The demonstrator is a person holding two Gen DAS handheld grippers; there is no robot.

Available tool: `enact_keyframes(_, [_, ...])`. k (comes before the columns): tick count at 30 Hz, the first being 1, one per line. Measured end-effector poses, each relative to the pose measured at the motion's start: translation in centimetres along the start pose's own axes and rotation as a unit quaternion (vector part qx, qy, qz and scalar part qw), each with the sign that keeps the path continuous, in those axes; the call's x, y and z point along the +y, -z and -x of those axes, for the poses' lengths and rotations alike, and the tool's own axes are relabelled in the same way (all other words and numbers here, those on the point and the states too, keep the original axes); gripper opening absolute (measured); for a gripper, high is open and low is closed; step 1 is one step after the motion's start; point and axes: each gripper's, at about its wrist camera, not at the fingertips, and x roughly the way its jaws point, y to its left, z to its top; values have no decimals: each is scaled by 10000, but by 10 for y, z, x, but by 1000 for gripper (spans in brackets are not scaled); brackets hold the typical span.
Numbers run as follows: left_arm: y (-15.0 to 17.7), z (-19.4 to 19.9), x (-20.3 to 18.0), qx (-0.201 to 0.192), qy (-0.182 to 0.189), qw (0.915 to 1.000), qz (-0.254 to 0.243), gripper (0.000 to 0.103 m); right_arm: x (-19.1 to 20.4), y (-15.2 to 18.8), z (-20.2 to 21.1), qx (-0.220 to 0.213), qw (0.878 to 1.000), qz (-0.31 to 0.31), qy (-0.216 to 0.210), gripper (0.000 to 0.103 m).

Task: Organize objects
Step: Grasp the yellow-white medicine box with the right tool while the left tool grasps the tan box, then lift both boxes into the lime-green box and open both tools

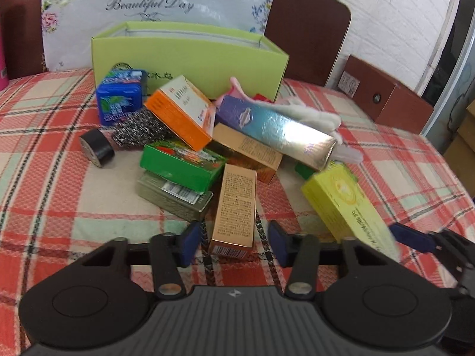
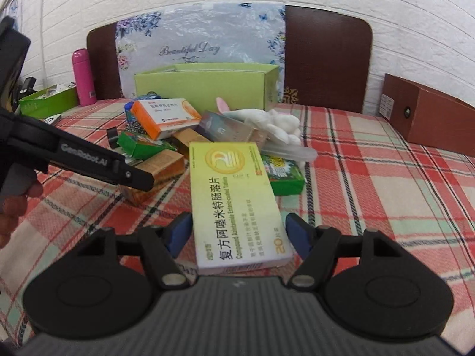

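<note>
Low centre of each wrist view: left gripper point(image 1: 233, 244) part open around the copper box point(image 1: 234, 212), pads clear of it, and right gripper point(image 2: 236, 233) part open astride the yellow medicine box point(image 2: 237, 204), contact unclear; pile before green carton point(image 1: 190, 56) upper centre.

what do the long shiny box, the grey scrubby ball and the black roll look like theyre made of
Long shiny box: card with a metallic foil finish, likely; it throws a bright mirror glare.
Scrubby ball: looks like coiled steel wire, speckled silver and dark.
Black roll: probably plastic tape, smooth with a dull sheen, wound round a core.
</note>
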Motion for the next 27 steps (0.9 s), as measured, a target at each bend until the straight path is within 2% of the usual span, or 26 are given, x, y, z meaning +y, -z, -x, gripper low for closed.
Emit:
enact_keyframes(4, [3,1,-3,-17,-104,9998,-156,35,-3,2,9,166,9994,-244,157,63])
enact_keyframes(6, [9,10,-1,12,-146,9996,-262,34,0,2,12,239,9992,-262,177,52])
enact_keyframes(11, [37,49,20,160,-220,9993,-272,34,14,3,15,387,9989,-182,-190,52])
enact_keyframes(13, [47,62,27,209,-293,9992,-159,35,20,4,16,359,9990,-135,-222,55])
enact_keyframes(15, [49,66,33,171,-384,9991,34,36,25,3,13,330,9993,-115,-138,74])
enact_keyframes(19, [40,57,34,104,-496,9985,196,48,29,-1,0,443,9987,-244,20,80])
enact_keyframes(22, [32,50,30,67,-562,9984,33,48,28,-1,-4,517,9982,-309,26,83])
enact_keyframes(27, [27,44,29,179,-422,9989,-7,43,30,-5,-9,564,9981,-224,51,83])
